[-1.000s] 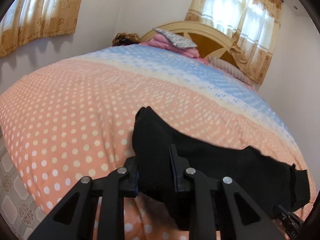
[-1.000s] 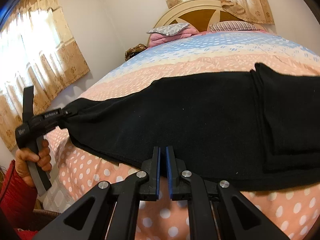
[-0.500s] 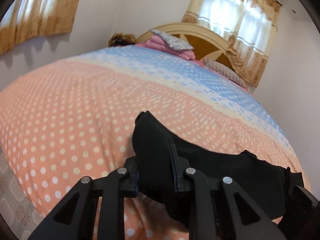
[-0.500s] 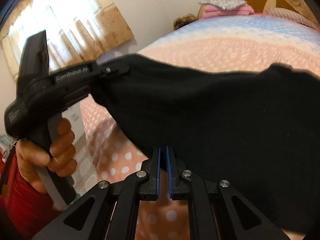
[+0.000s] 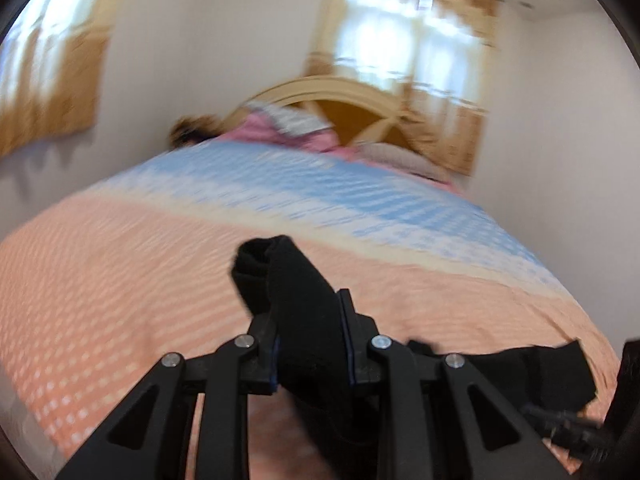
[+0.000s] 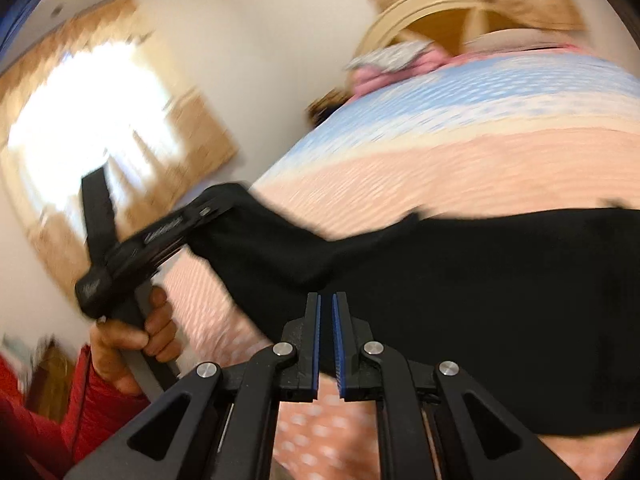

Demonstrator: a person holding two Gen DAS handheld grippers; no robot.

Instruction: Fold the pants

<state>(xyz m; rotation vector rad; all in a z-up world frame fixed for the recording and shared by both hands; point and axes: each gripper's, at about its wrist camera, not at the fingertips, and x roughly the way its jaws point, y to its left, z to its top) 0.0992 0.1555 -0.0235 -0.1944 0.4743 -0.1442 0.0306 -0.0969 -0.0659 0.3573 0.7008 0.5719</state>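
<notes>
Black pants looked soft and limp; left gripper clamped a bunched end, right gripper nearly closed, seemingly pinching their lower edge

Left gripper: jaws clamped on thick bunch of black pants, lower centre of left wrist view. Same gripper at left of right wrist view, angled up toward the right, fabric hanging from its tip. Left hand wrapped round its handle, lower left (red sleeve below wrist). Right gripper: blue-lined fingers nearly together, narrow gap; pants edge at their tips, grip hard to confirm through blur.
</notes>
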